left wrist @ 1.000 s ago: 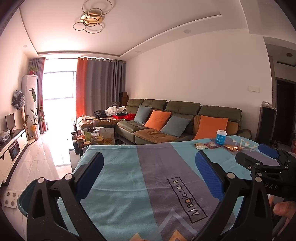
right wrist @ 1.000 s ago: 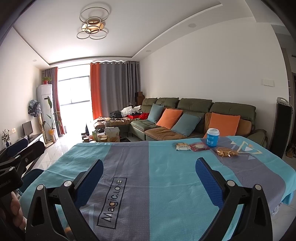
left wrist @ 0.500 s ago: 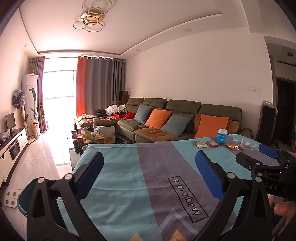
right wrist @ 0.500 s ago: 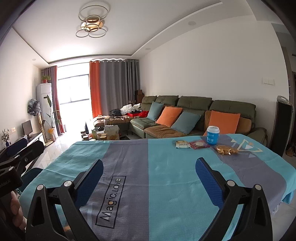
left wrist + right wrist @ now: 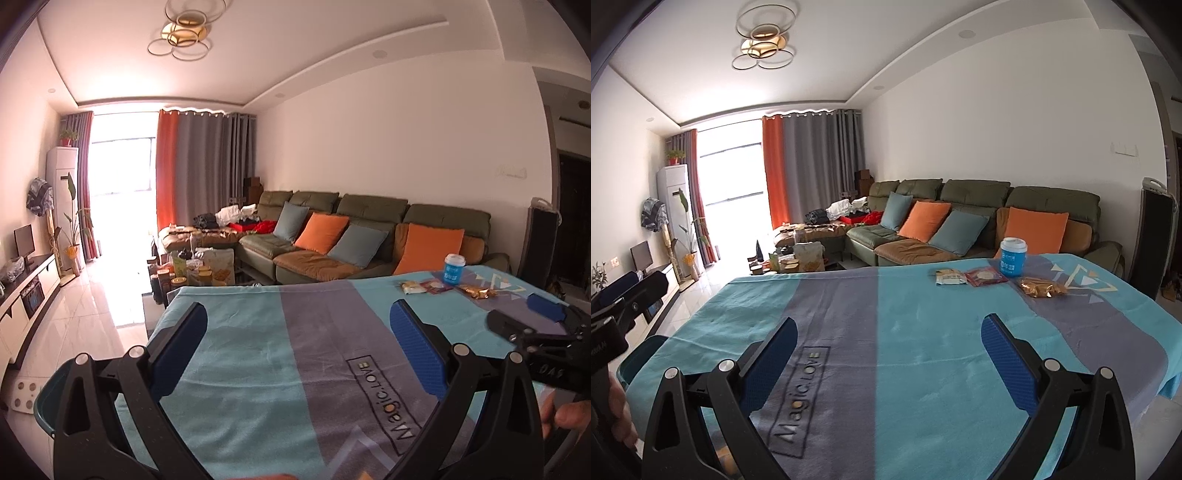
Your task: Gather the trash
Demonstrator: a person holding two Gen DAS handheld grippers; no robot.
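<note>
Both hand-held grippers, left [image 5: 299, 354] and right [image 5: 890, 356], gape empty.

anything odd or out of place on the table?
Only the litter at the far right: a blue cup standing upright, with a pale packet, a red packet and a crumpled gold wrapper lying loose on the tablecloth. Nothing spilled.

Print on the blue cup [image 5: 1013, 257] and the three snack wrappers [image 5: 986, 276] beside it is too small to read. The teal bin [image 5: 46, 397] is mostly hidden behind the table edge. The hand [image 5: 569, 413] holding the right gripper [image 5: 546, 325] is cut off at the frame edge.
</note>
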